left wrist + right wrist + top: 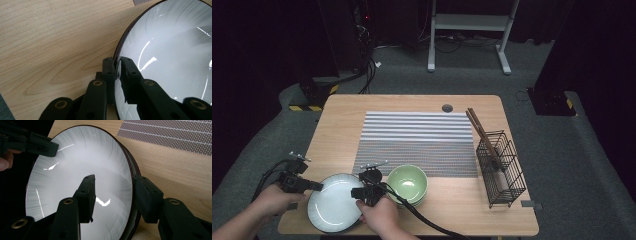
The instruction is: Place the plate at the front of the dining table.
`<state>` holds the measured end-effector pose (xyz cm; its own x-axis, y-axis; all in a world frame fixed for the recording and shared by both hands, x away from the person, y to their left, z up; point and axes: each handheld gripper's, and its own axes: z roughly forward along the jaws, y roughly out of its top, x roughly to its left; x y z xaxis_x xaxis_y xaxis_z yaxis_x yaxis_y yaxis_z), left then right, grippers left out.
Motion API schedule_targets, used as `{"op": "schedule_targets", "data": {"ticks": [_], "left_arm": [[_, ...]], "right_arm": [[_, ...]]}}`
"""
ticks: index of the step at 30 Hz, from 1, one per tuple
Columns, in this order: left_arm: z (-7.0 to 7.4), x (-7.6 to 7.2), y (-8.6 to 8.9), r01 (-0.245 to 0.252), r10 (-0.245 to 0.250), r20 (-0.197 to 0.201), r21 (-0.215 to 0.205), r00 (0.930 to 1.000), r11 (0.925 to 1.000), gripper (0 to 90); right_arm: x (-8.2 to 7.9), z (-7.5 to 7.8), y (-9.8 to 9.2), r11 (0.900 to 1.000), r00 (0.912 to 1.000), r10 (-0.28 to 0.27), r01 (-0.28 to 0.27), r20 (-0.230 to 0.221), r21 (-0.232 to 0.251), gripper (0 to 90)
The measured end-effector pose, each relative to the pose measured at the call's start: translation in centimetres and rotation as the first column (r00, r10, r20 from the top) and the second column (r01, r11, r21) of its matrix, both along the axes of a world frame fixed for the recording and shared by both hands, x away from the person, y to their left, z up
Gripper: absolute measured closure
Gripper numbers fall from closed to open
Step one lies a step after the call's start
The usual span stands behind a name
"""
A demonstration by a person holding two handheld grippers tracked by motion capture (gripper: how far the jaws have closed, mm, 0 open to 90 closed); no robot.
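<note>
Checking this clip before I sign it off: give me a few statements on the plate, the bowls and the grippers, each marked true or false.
1. The left gripper is clamped on the rim of the white plate. True.
2. The right gripper is closed tight on the plate's rim. False: its jaws straddle the rim with a gap, one over the plate's face, one outside the edge.
3. The green bowls sit on the striped mat. False: they rest on bare wood of the table, at the mat's near edge.
4. Chopsticks stand in the wire rack. True.
5. The plate lies on the mat. False: it is at the table's near left edge.
</note>
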<state>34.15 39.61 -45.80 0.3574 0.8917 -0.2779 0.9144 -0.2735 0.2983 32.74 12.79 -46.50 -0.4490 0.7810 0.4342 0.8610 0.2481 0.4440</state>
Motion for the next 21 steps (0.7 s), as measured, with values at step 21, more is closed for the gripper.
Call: {"op": "schedule_targets", "data": {"ticks": [21], "left_arm": [[0.9,0.2,0.8,-0.012,0.011,0.042,0.002,0.9991,0.9999,81.6]], "right_arm": [[0.2,-0.5,0.6,0.999,0.9994,0.034,-0.034,0.011,0.010,53.7]]}}
